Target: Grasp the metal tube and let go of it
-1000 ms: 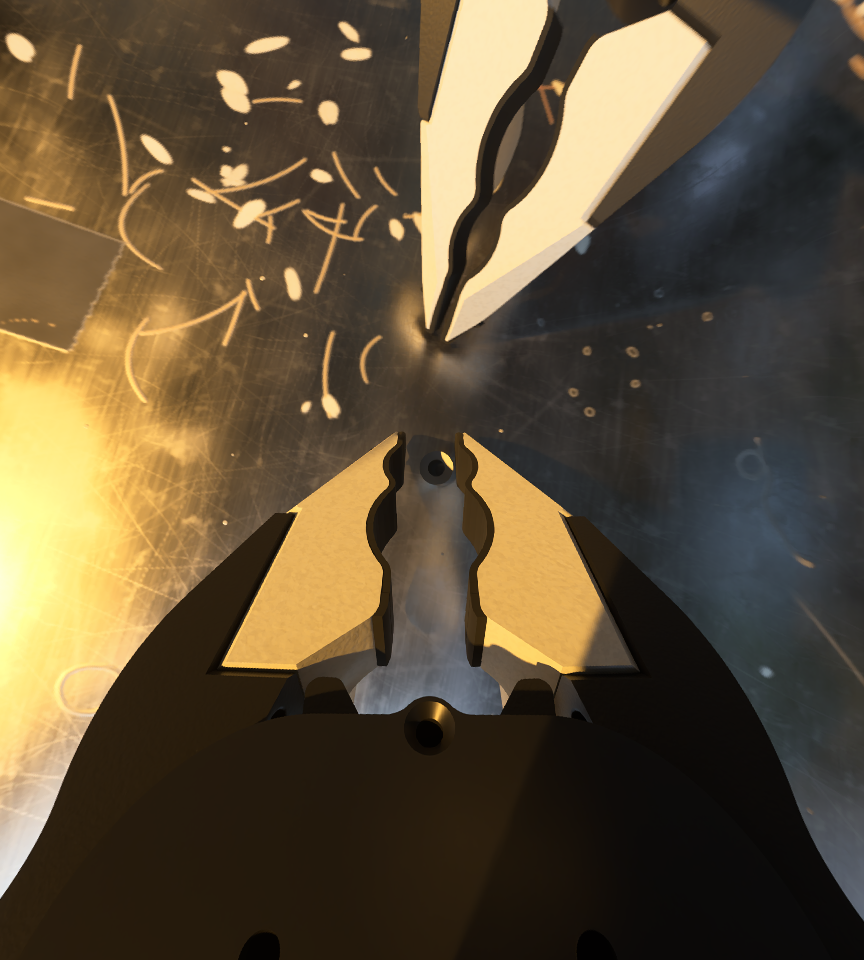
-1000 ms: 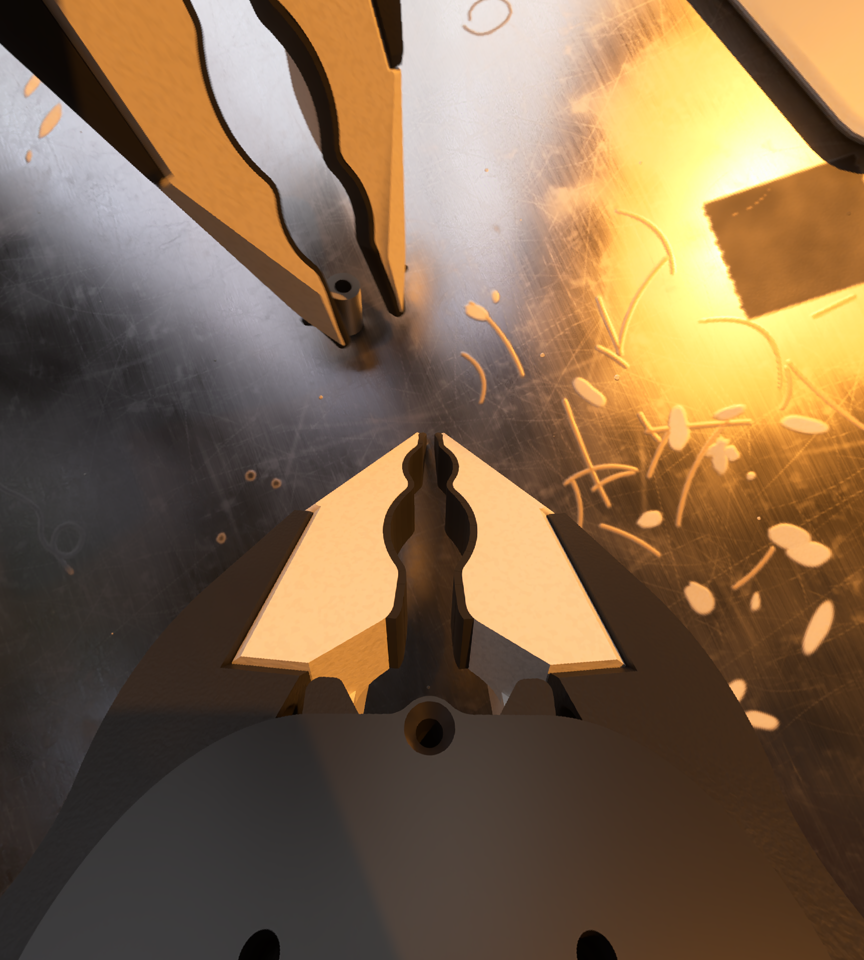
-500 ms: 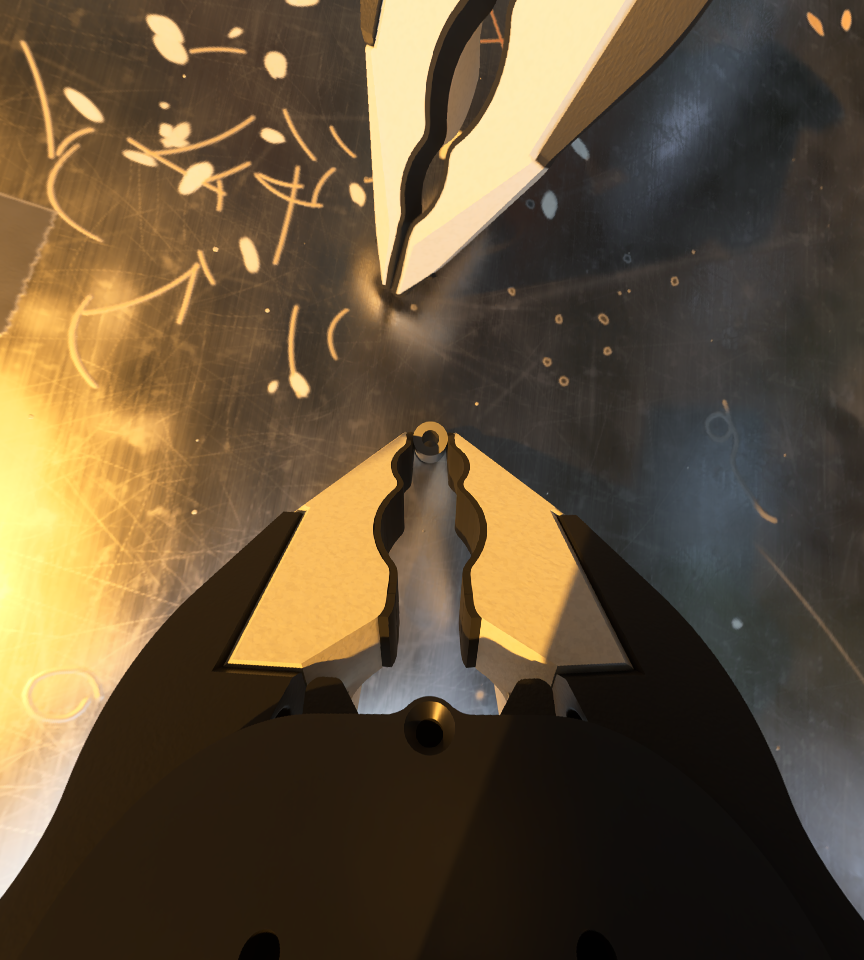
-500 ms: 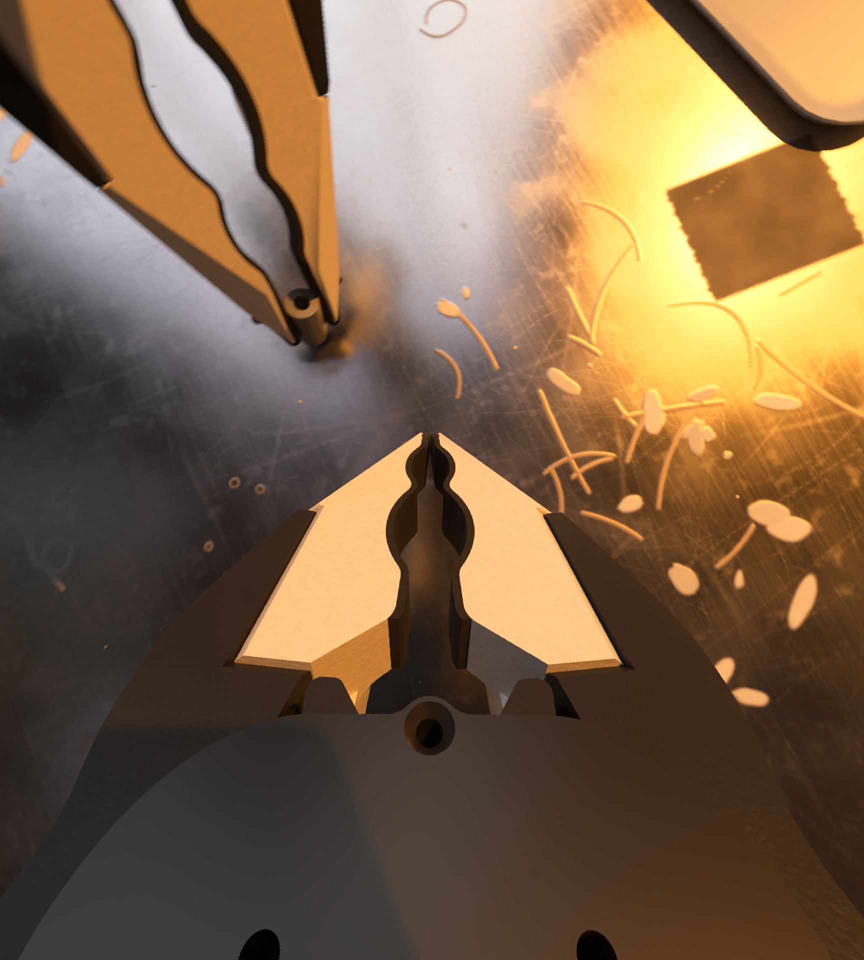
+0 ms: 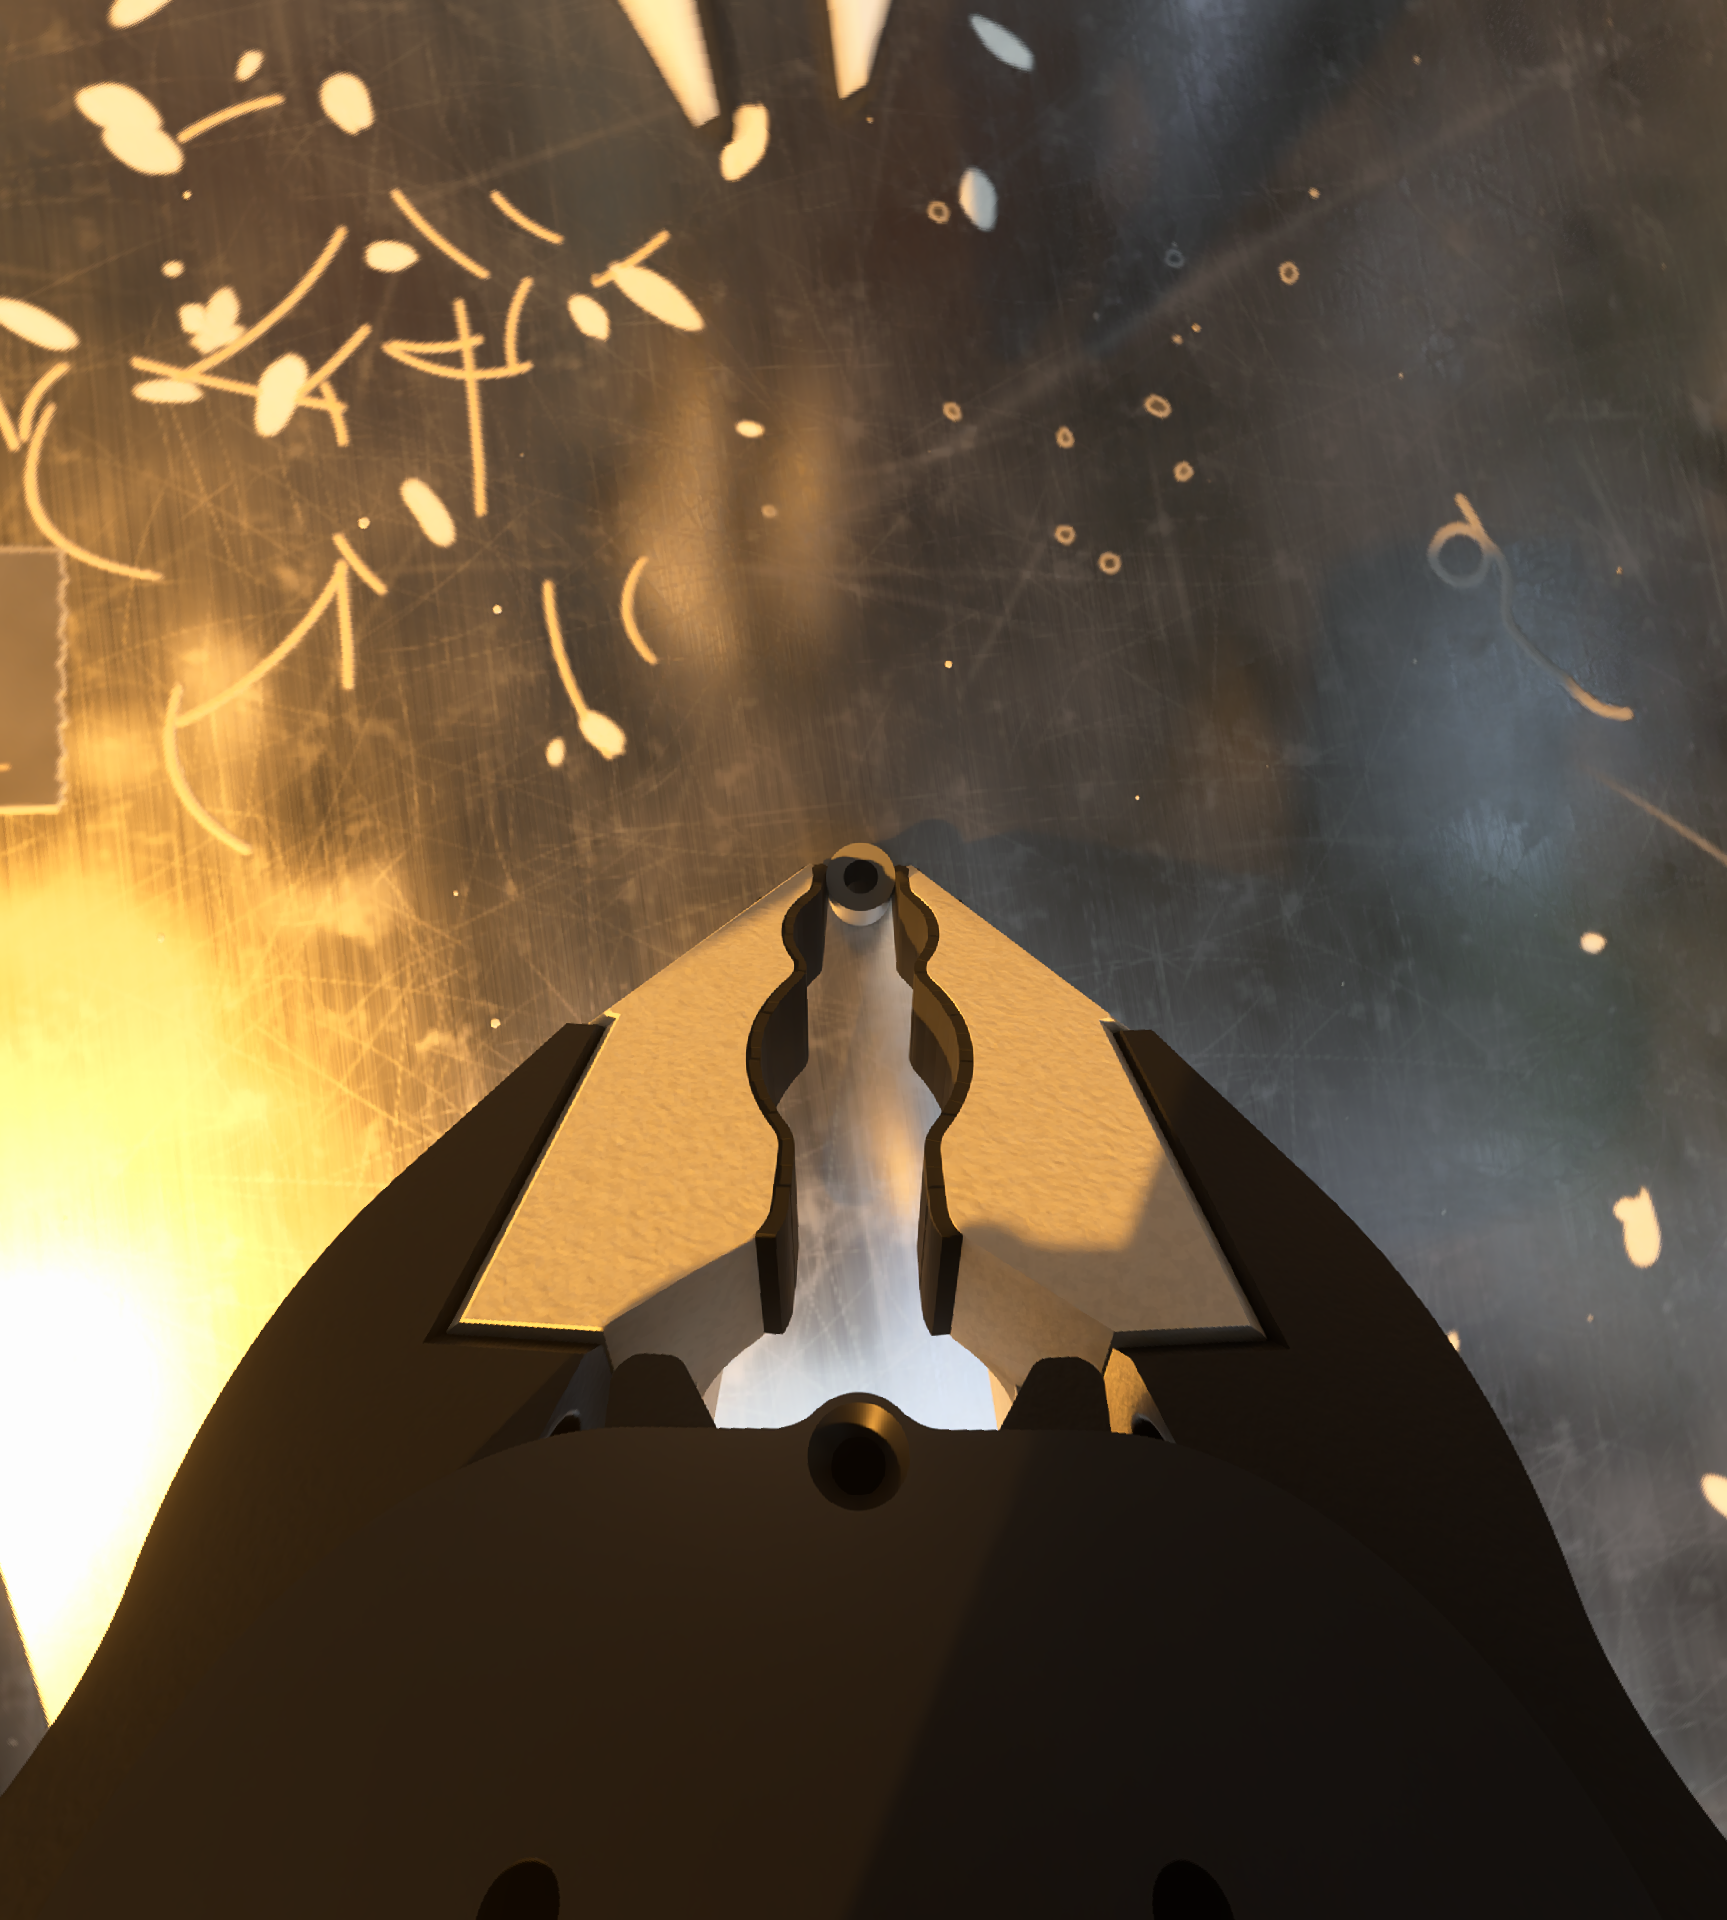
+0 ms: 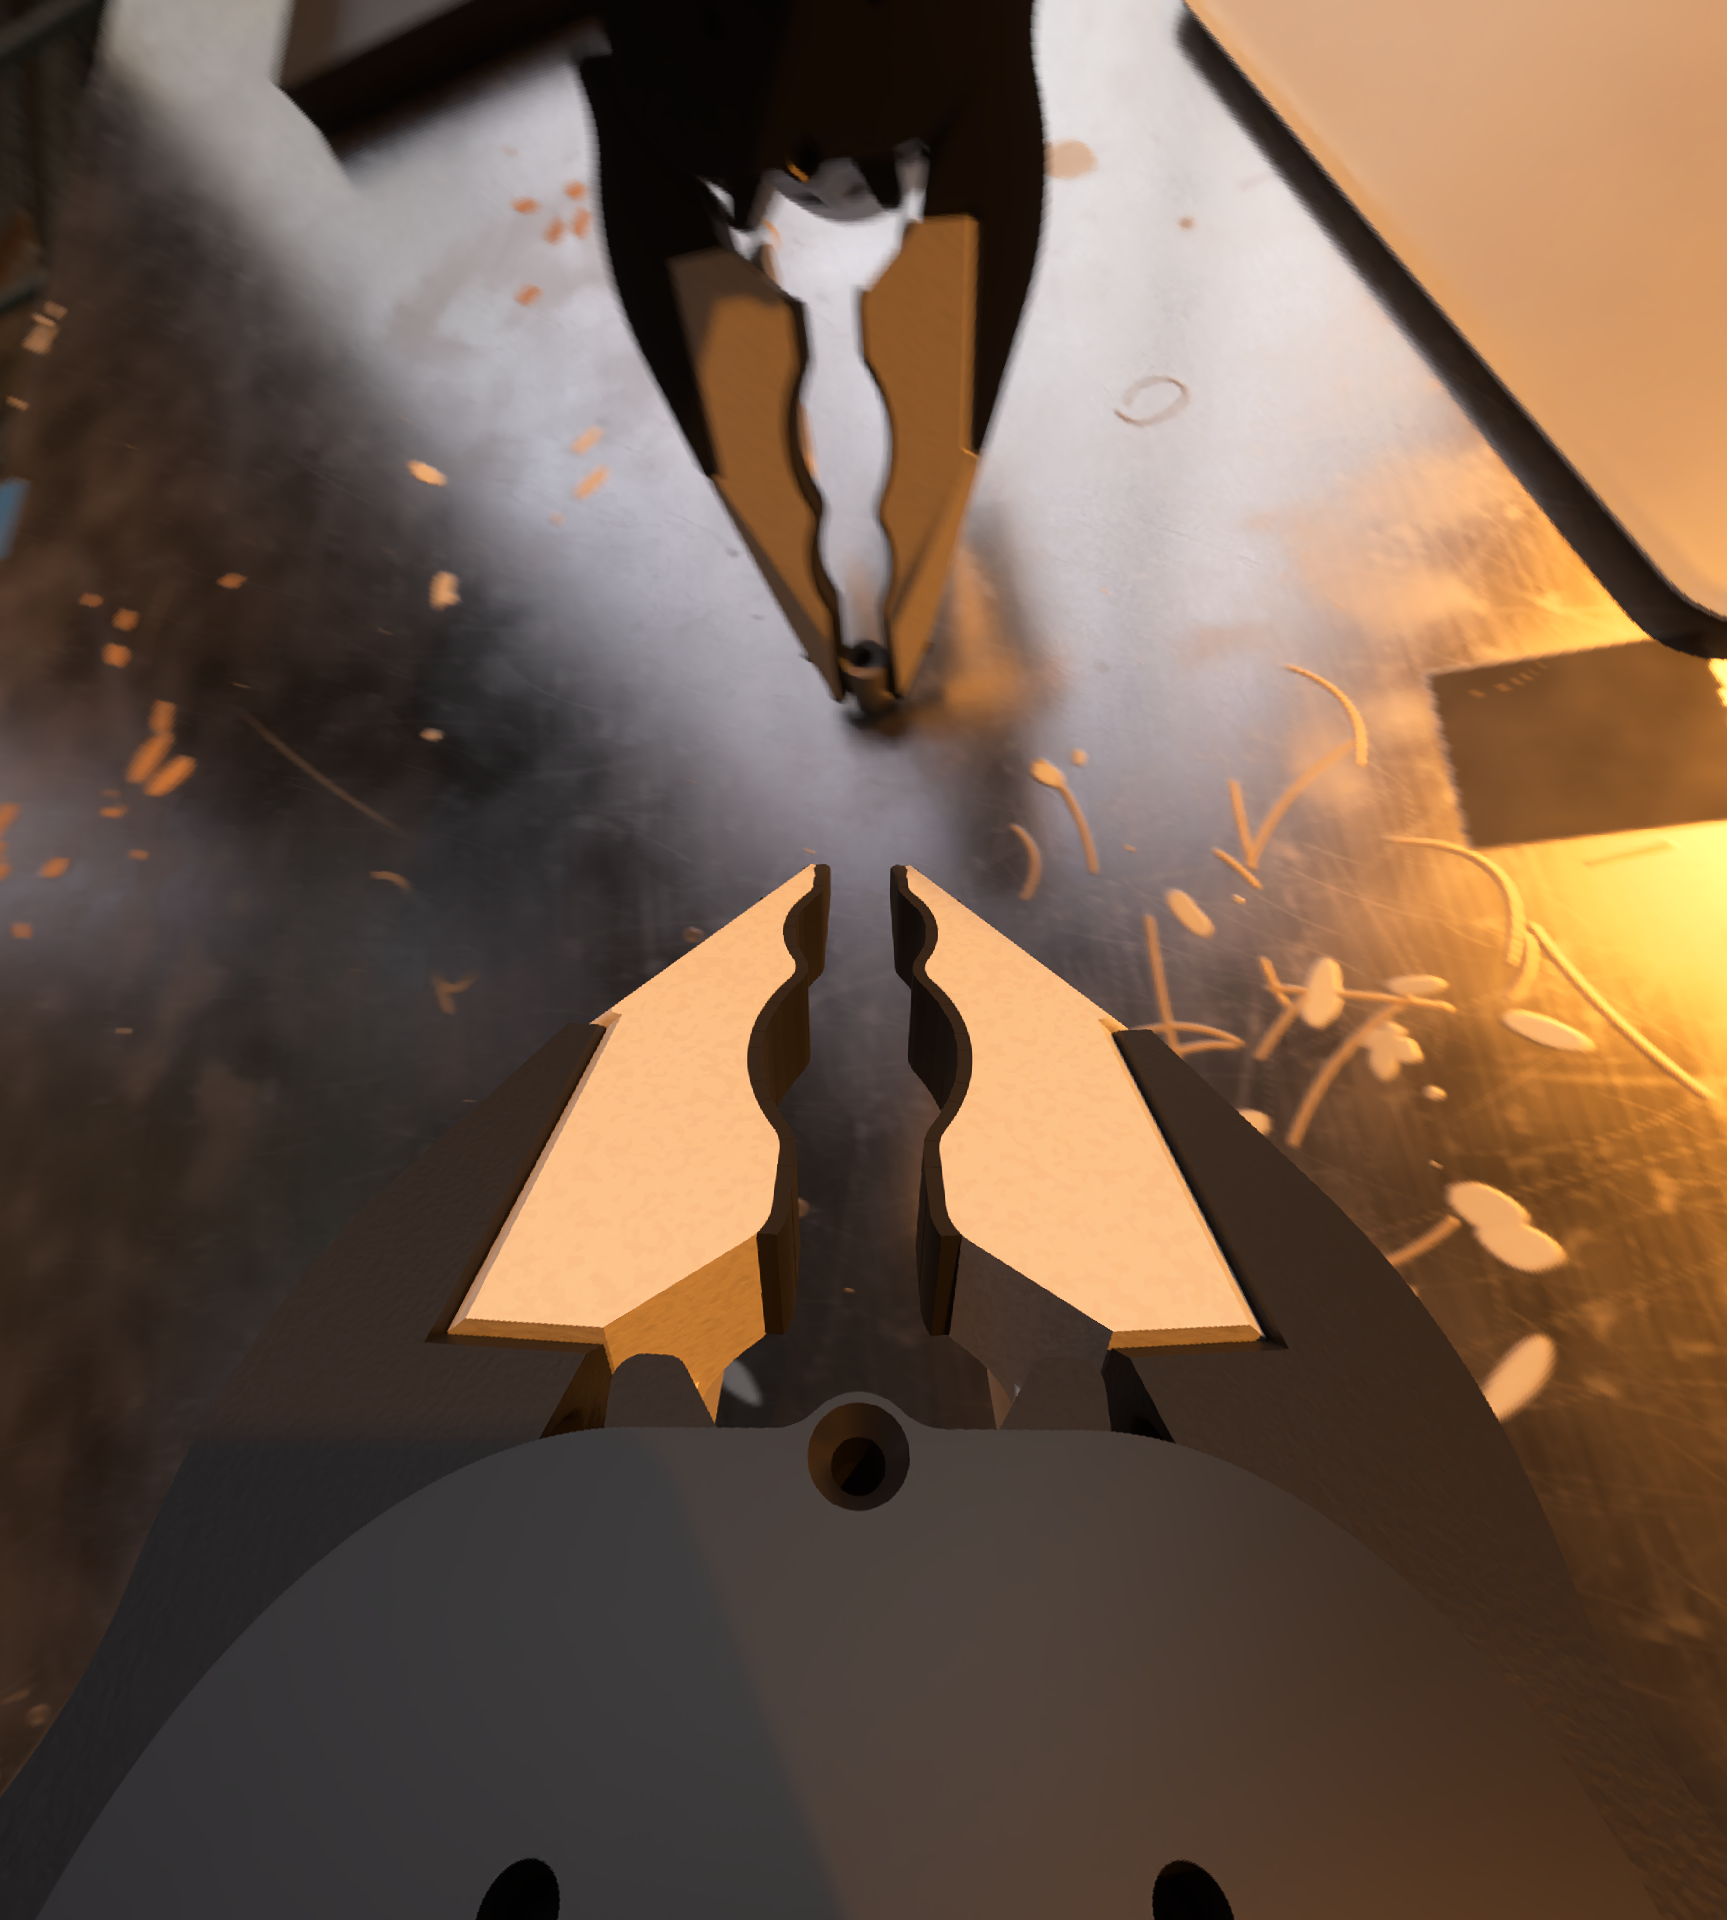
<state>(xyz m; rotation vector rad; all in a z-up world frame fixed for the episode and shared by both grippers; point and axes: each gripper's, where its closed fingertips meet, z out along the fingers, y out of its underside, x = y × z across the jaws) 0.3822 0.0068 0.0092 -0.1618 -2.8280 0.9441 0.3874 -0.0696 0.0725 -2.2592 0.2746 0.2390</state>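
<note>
Left wrist view: left hand-held gripper pinches the hollow metal tube; right hand-held gripper parted, empty.

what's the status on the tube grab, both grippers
Left gripper shut on metal tube, tube upright at fingertips. Right gripper open, empty, standing off. Nothing in the way.

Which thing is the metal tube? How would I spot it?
Find the scratched metal table and, in the right wrist view, the left gripper pointing down at it. The tube is pinched between its tips, standing upright. Unlike the flat pale marks around, it is a tiny grey cylinder with a hole on top.
</note>
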